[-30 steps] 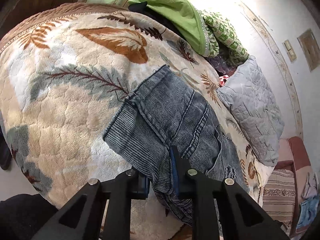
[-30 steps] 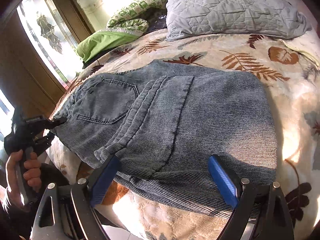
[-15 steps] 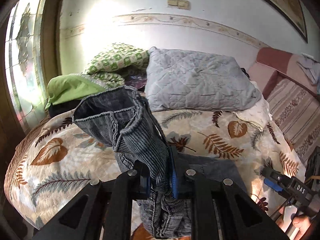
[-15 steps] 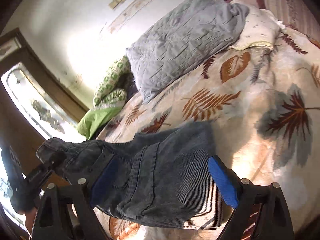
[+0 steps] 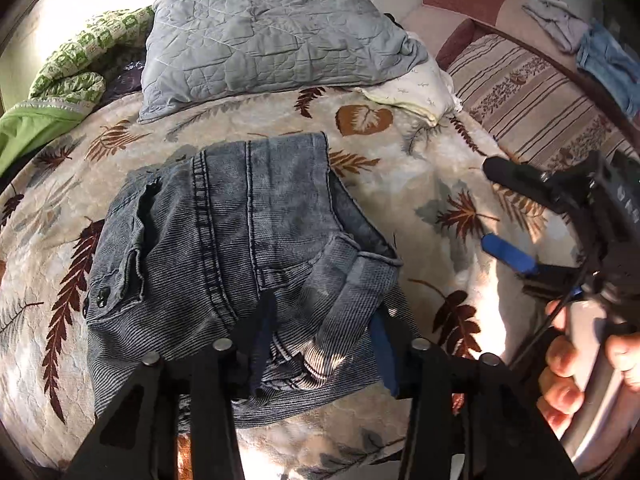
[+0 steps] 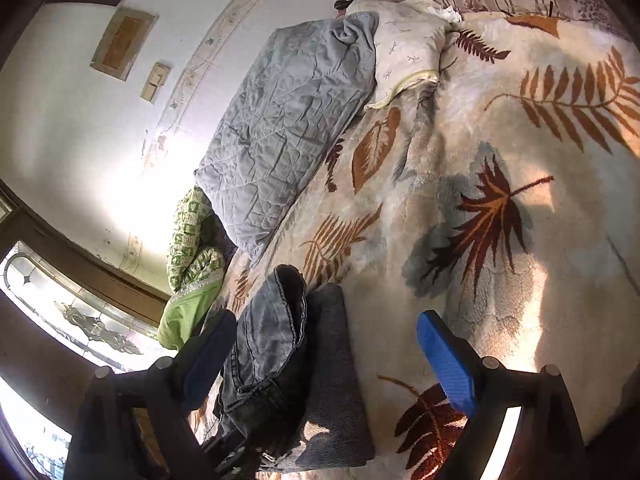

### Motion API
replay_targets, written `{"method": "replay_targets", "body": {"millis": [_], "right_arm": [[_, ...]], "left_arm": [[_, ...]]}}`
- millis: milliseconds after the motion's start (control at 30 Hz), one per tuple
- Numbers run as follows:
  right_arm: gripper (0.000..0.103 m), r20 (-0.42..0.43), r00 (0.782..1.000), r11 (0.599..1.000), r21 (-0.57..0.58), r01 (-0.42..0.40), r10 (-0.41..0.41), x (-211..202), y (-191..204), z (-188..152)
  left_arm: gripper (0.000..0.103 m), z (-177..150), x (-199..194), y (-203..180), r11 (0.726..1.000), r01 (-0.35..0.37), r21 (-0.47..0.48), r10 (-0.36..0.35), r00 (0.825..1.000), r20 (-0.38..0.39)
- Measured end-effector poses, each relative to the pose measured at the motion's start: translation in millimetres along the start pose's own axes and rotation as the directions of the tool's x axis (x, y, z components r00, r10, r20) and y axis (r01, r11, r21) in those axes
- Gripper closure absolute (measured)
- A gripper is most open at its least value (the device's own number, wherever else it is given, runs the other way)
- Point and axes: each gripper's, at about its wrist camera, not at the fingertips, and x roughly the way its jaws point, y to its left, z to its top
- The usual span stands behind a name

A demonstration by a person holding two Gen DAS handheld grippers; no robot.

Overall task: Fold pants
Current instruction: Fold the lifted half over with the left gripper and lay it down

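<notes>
The blue-grey corduroy-look jeans (image 5: 224, 240) lie folded in a stack on the leaf-patterned blanket (image 5: 420, 184), waistband and seams facing up. My left gripper (image 5: 322, 346) hovers over the near edge of the stack. Its jaws are opening, and a fold of the waistband lies loose between the blue pads (image 5: 382, 354). My right gripper (image 5: 508, 216) is held by a hand (image 5: 568, 360) off to the right of the pants, open and empty. In the right wrist view the folded jeans (image 6: 280, 360) sit low between the wide-apart fingers of the right gripper (image 6: 326, 344), untouched by the pads.
A grey quilted pillow (image 5: 272, 36) and a white pillow (image 5: 416, 88) lie at the head of the bed. Green patterned bedding (image 5: 68, 68) is piled at the left. A striped couch (image 5: 520, 96) with clothes (image 5: 600, 56) on it stands to the right. The right wrist view shows a window (image 6: 80, 312).
The left gripper lifted the waistband end, carried it across and laid it on the rest of the pants, then spread its jaws. The right gripper swung away to the right, staying open.
</notes>
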Motion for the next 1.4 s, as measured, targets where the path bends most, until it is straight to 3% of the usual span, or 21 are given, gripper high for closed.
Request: {"method": "replay_targets", "body": {"millis": [133, 200, 300, 400, 500, 633, 800, 900, 967, 1000, 1033, 1100, 1267, 1333, 1400], "right_arm": [[0.010, -0.072, 0.997, 0.999, -0.029, -0.030, 0.028, 13.5, 7.4, -8.3], [0.010, -0.111, 0.993, 0.998, -0.060, -0.034, 0.027, 19.8, 12.8, -14.0], [0.010, -0.170, 0.985, 0.995, -0.087, -0.049, 0.034, 27.9, 19.2, -23.9], [0.010, -0.229, 0.972, 0.993, -0.087, -0.080, 0.058, 31.5, 24.1, -34.2], [0.010, -0.287, 0.956, 0.994, -0.061, -0.090, 0.069, 31.7, 24.5, -47.5], [0.010, -0.351, 0.934, 0.997, -0.011, -0.072, 0.064, 38.8, 20.4, -62.7], [0.011, -0.360, 0.927, 0.995, 0.049, -0.089, 0.101, 59.6, 29.6, -55.8], [0.022, -0.435, 0.898, 0.996, 0.083, -0.022, 0.056, 83.9, 28.1, -61.3], [0.031, -0.426, 0.904, 0.997, 0.074, 0.005, 0.027, 90.1, 29.3, -63.0], [0.049, -0.422, 0.907, 0.998, 0.062, 0.019, 0.009, 91.6, 31.2, -62.8], [0.075, -0.421, 0.907, 0.999, 0.038, 0.030, -0.011, 93.2, 34.3, -62.7], [0.089, -0.410, 0.909, 0.997, -0.037, 0.067, -0.076, 93.2, 43.1, -62.7], [0.093, -0.293, 0.935, 0.941, -0.325, 0.100, -0.201, 65.7, 99.4, -70.4], [0.093, -0.253, 0.940, 0.916, -0.383, 0.120, -0.229, 56.3, 109.2, -75.7], [0.093, -0.249, 0.932, 0.906, -0.395, 0.152, -0.265, 57.7, 99.6, -82.7]], "left_arm": [[0.030, 0.8, -55.6, 28.9, 0.995, 0.018, -0.100, -0.001, 0.986, 0.169], [0.025, -1.9, -74.7, 49.6, 0.987, -0.015, -0.161, 0.055, 0.967, 0.247], [0.023, -7.6, -64.7, 81.4, 0.954, -0.167, -0.250, 0.216, 0.959, 0.186], [0.023, -22.1, -36.0, 102.3, 0.933, -0.218, -0.288, 0.247, 0.966, 0.070], [0.023, -39.7, -13.6, 109.4, 0.934, -0.220, -0.281, 0.233, 0.972, 0.013], [0.022, -48.8, -12.1, 116.0, 0.930, -0.172, -0.326, 0.197, 0.979, 0.045], [0.021, -52.8, -11.3, 119.5, 0.931, -0.132, -0.341, 0.164, 0.984, 0.065], [0.020, -54.8, -10.9, 120.7, 0.932, -0.122, -0.341, 0.156, 0.985, 0.076], [0.020, -55.2, -10.8, 120.1, 0.936, -0.123, -0.329, 0.158, 0.984, 0.083], [0.020, -55.3, -11.2, 119.6, 0.938, -0.126, -0.324, 0.162, 0.983, 0.085], [0.020, -55.3, -11.7, 119.3, 0.938, -0.127, -0.322, 0.163, 0.983, 0.088], [0.020, -55.1, -12.3, 118.2, 0.941, -0.127, -0.314, 0.163, 0.983, 0.089], [0.020, -53.5, -19.3, 117.2, 0.942, -0.114, -0.317, 0.153, 0.983, 0.101], [0.020, -51.5, -25.3, 115.9, 0.941, -0.114, -0.320, 0.156, 0.982, 0.107], [0.020, -49.9, -31.6, 114.6, 0.939, -0.119, -0.322, 0.167, 0.978, 0.125]]}}
